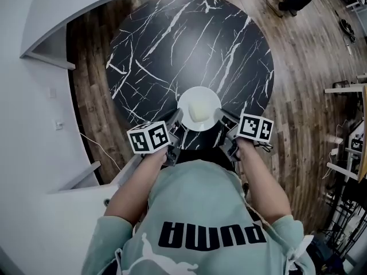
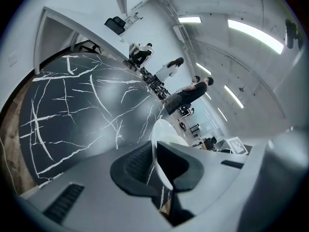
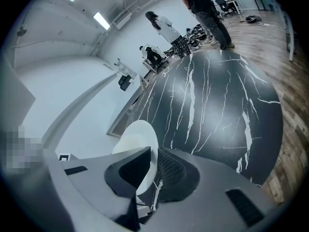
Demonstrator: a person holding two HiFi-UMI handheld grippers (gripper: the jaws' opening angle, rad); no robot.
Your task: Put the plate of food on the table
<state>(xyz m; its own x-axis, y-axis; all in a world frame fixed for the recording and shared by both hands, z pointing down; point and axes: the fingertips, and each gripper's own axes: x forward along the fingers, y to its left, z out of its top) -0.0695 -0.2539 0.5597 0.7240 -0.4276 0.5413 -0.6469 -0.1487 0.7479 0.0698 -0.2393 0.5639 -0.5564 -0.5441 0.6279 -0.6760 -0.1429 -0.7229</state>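
Note:
A white plate (image 1: 189, 99) with a pale piece of food (image 1: 199, 112) on it is over the near edge of the round black marble table (image 1: 189, 44). My left gripper (image 1: 176, 120) is shut on the plate's left rim (image 2: 161, 129). My right gripper (image 1: 221, 118) is shut on its right rim (image 3: 137, 137). In both gripper views the rim runs thin between the dark pads (image 2: 133, 166). Whether the plate rests on the tabletop or hangs just above it cannot be told.
Wooden floor (image 1: 298, 90) surrounds the table. A white curved wall (image 1: 34, 125) stands at the left. People stand beyond the table's far side (image 3: 203, 8). Shelving and gear (image 1: 347, 153) are at the right.

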